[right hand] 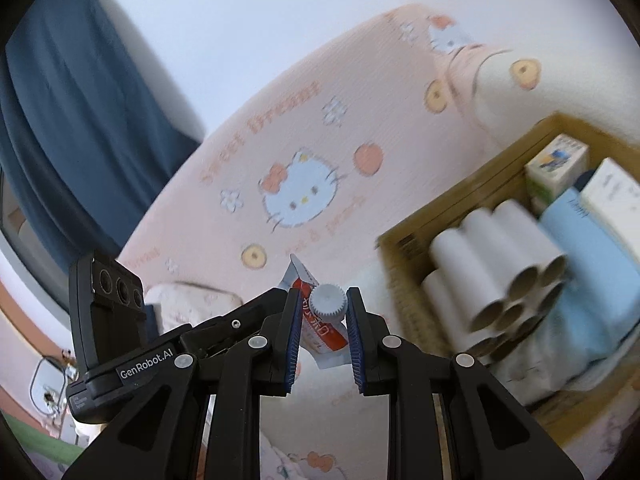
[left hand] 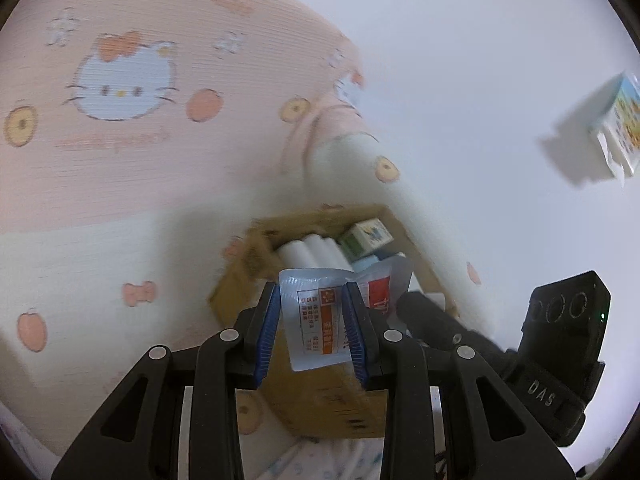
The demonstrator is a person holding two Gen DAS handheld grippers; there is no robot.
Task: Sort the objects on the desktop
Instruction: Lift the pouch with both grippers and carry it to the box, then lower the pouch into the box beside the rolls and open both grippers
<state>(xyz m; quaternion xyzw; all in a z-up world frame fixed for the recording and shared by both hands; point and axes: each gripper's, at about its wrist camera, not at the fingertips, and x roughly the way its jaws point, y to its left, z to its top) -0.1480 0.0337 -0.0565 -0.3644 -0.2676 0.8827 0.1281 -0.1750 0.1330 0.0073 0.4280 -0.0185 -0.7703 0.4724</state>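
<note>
The left gripper [left hand: 313, 322] is clamped on the flat end of a silver pouch [left hand: 316, 320] with an orange label, its blue pads [left hand: 267, 332] pressing both edges. In the left wrist view the pouch hangs above a cardboard box [left hand: 320, 396], which sits on a pink cartoon-cat cloth [left hand: 120, 120]. Inside the box, beyond the pouch, lie white tubes [left hand: 308, 254] and a small carton [left hand: 366, 238]. The other gripper's black body reaches in from the right of the box, and a colourful carton [left hand: 618, 128] lies well apart on the white surface. In the right wrist view the right gripper [right hand: 323, 320] is clenched on the pouch's grey ribbed cap [right hand: 329, 299], the pouch body [right hand: 320, 332] running away from it. The box [right hand: 472, 196] sits to the right, holding bundled tubes [right hand: 492, 276], a blue pack [right hand: 592, 256] and cartons [right hand: 556, 168].
</note>
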